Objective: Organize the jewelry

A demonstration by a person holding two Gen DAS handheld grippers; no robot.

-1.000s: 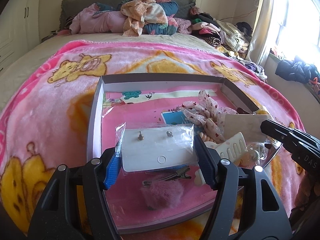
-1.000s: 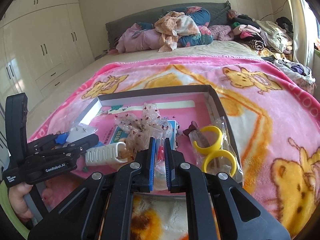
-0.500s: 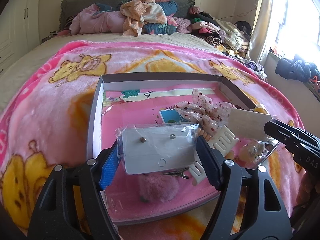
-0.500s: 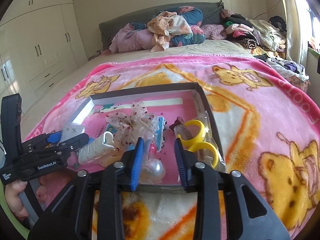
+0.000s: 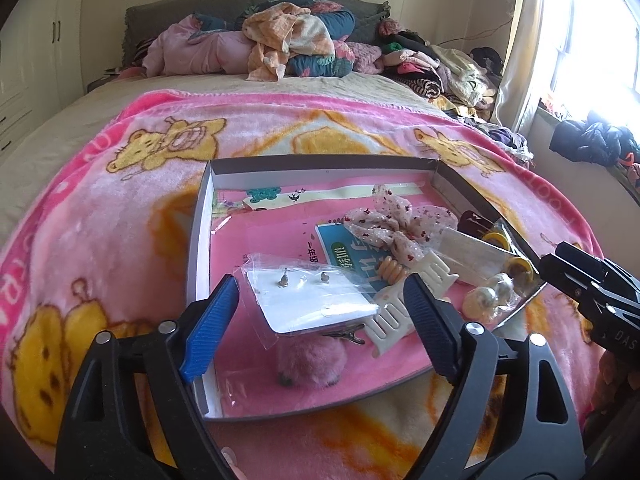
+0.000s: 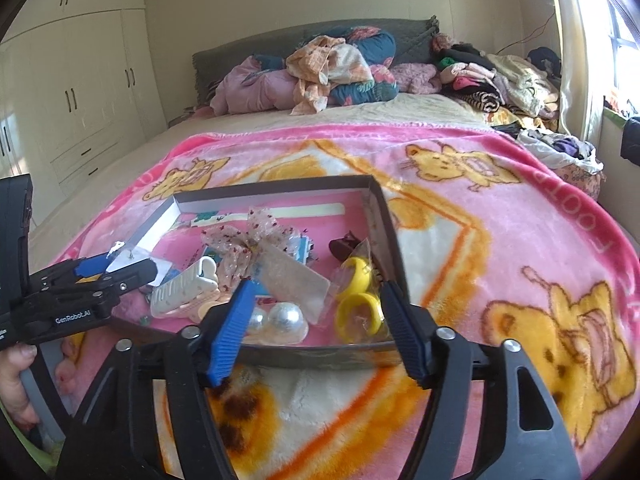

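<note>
Both my tongs are released, jaws have just been opening. Left gripper (image 5: 320, 312) has let go of the earring card in its clear bag (image 5: 310, 300); the card lies between the blue pads, no pad pressing on it, resting over the pink pompom clip (image 5: 310, 364) inside the shallow box (image 5: 199, 248). Right gripper (image 6: 316, 326) is spread wide at the near edge of the box, with the bagged pearl pieces (image 6: 278, 320) lying in the box in front of it, not held.

The jewelry is all in the box on the pink blanket (image 6: 500, 248): white claw clip (image 6: 184, 292), lace bow (image 6: 248, 240), yellow rings in a bag (image 6: 356, 300).

The step looks like a drop-off just done by both sides. To do it well I back each gripper straight out, jaws kept wide, so the pads don't snag the loose plastic bags. The card sits tilted on the pompom and could slide, so I lift clear without nudging it. Then I pick one item at a time.
</note>
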